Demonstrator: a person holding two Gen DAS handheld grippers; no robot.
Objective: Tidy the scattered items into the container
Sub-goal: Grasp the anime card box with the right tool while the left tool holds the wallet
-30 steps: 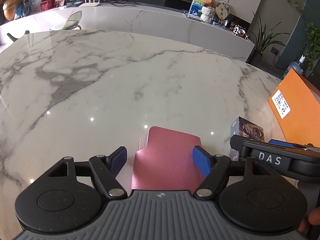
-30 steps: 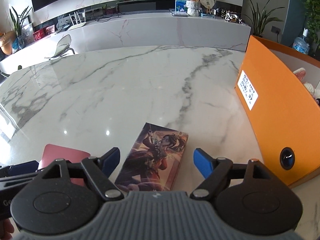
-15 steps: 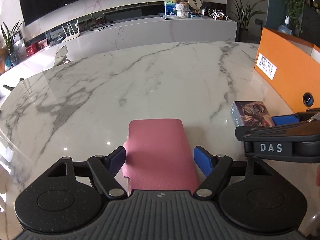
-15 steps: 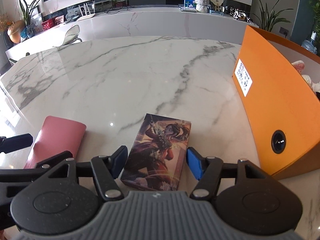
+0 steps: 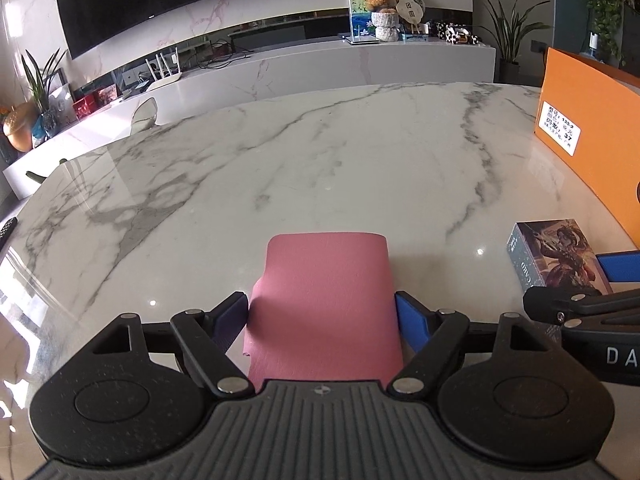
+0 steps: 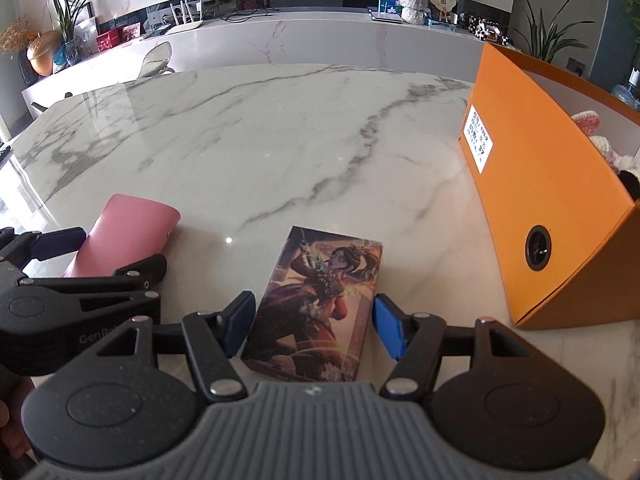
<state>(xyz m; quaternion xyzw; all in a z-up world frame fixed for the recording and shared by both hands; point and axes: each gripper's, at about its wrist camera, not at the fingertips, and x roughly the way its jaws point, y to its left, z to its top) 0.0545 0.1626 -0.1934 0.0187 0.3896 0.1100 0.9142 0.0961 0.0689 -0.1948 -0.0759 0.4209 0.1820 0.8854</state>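
Left gripper (image 5: 322, 322): jaws widened, flanking flat pink leather-grain pouch (image 5: 324, 304) | Right gripper (image 6: 312, 326): narrowed, straddling glossy illustrated box (image 6: 320, 304), slight gaps | Both on marble table (image 6: 280, 140) | Orange cardboard container (image 6: 560, 200), white label "37"

Two close claw-mounted views (shared table (image 5: 320, 152))

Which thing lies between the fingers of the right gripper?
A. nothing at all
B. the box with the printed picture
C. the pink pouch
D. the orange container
B: in the right wrist view the illustrated box lies on the marble between the blue pads of the right gripper, while the pink pouch is off to the left by the other gripper.
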